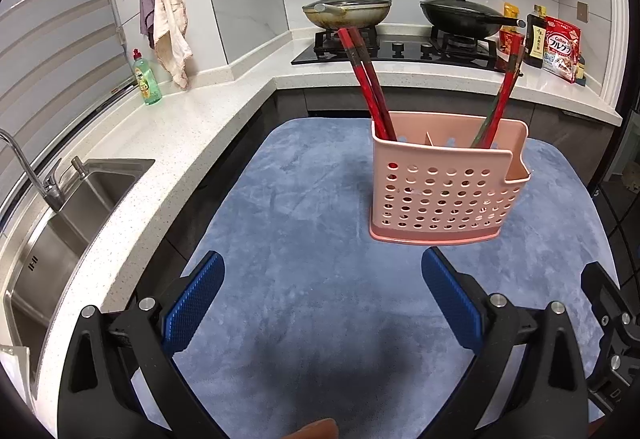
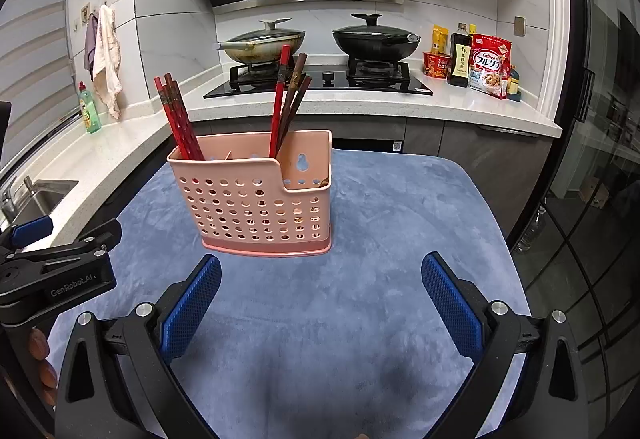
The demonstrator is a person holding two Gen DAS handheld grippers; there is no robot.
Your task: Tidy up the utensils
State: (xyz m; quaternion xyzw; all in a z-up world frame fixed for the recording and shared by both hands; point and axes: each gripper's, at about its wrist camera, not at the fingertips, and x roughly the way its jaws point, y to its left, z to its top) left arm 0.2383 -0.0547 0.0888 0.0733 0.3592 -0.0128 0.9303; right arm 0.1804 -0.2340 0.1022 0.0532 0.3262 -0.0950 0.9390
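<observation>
A pink perforated utensil holder (image 1: 444,191) stands upright on a blue mat (image 1: 304,223); it also shows in the right wrist view (image 2: 256,199). Red chopsticks (image 1: 366,79) lean in its left compartment, and more red and brown chopsticks (image 1: 500,103) lean in another. In the right wrist view they show as a left bunch (image 2: 178,119) and a middle bunch (image 2: 286,99). My left gripper (image 1: 322,299) is open and empty, in front of the holder. My right gripper (image 2: 320,299) is open and empty, in front of the holder. The left gripper's body (image 2: 52,271) shows at the right wrist view's left edge.
A white counter (image 1: 176,135) with a steel sink (image 1: 60,231) and a green soap bottle (image 1: 146,79) runs along the left. Behind stands a gas hob (image 2: 320,79) with two lidded pans, and bottles and food packets (image 2: 488,67) at the back right. A glass door (image 2: 592,199) is at right.
</observation>
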